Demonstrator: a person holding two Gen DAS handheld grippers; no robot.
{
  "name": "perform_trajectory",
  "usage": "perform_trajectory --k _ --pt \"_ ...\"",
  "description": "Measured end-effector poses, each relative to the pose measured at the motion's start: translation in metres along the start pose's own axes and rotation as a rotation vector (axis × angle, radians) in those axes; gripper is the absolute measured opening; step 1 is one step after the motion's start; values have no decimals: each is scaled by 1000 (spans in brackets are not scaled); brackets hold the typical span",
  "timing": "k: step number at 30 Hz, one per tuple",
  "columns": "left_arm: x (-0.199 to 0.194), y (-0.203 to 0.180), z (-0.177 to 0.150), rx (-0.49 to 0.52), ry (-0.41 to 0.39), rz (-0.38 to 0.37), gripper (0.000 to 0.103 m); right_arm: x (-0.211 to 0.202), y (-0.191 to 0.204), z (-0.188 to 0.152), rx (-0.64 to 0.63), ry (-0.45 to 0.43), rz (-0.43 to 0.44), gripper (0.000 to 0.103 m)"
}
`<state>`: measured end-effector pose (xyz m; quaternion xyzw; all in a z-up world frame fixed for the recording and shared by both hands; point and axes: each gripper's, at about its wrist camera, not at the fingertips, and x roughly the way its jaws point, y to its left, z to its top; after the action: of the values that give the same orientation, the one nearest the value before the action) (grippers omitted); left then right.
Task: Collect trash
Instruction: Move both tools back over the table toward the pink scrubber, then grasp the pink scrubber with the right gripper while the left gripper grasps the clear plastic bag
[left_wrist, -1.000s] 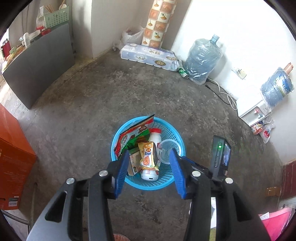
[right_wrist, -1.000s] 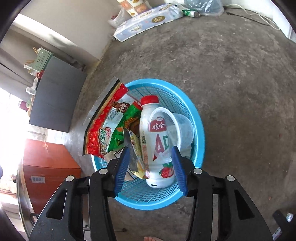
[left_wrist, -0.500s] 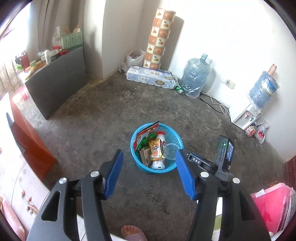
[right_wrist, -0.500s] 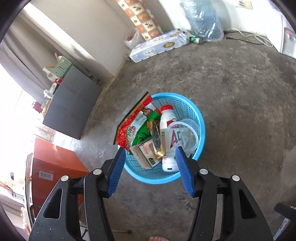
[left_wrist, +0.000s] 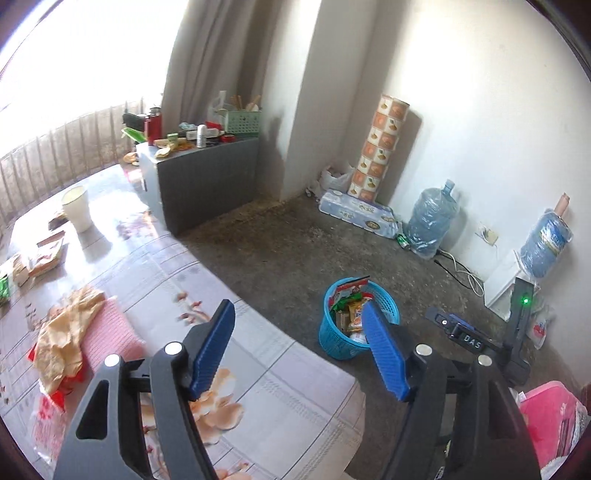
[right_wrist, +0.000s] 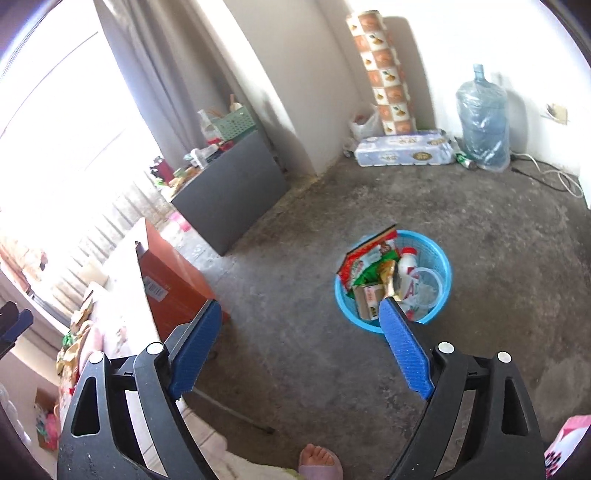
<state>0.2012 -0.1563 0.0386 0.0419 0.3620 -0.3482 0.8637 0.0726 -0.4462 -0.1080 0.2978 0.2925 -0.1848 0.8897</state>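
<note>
A blue mesh basket (left_wrist: 332, 332) (right_wrist: 445, 266) stands on the concrete floor, filled with snack wrappers, a small carton, a white bottle with a red cap (right_wrist: 408, 262) and a clear plastic cup. My left gripper (left_wrist: 297, 312) is high above the flowered table, its jaws opening with nothing between them. My right gripper (right_wrist: 299, 306) hangs above the floor left of the basket, jaws opening and empty too. On the table lie crumpled brown paper (left_wrist: 70, 332) on a pink cloth, wrappers (left_wrist: 40, 254) at the far left and a white cup (left_wrist: 77, 206).
A flowered tablecloth (left_wrist: 258, 387) covers the table at lower left. A grey cabinet (left_wrist: 207, 184) with clutter stands by the wall, an orange box (right_wrist: 170, 284) under the table. Water jugs (left_wrist: 430, 221), a paper-roll pack (left_wrist: 358, 212) and cables line the far wall. A person's foot (right_wrist: 319, 461) is below.
Both grippers rose and pulled back from the basket, swinging left so the table came into view. Both jaws have widened. The basket's contents look unchanged.
</note>
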Motion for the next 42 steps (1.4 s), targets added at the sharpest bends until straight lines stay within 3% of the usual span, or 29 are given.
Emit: perform_trajectory --k 3,10,14,18,25,33,39,42 --pt "-33 29 -20 -59 -41 63 73 -7 25 -5 -33 34 85 84" --pt "-102 100 -82 -185 -87 295 76 -13 90 -22 -140 112 254 85" --pt "-127 137 -121 -290 -80 373 77 0 128 -34 -197 197 341 85" --pt "-135 159 -146 -320 -73 437 78 4 168 -51 -267 261 385 85" --pt "-112 196 -153 -247 3 450 83 8 208 -74 -331 355 445 85" --pt "-73 243 -145 -218 84 413 84 25 250 -70 -367 441 516 85" --pt "-52 276 -138 -219 156 320 84 64 305 -64 -490 463 510 85" --pt "-40 287 -140 -217 201 313 84 92 327 -64 -536 480 480 85"
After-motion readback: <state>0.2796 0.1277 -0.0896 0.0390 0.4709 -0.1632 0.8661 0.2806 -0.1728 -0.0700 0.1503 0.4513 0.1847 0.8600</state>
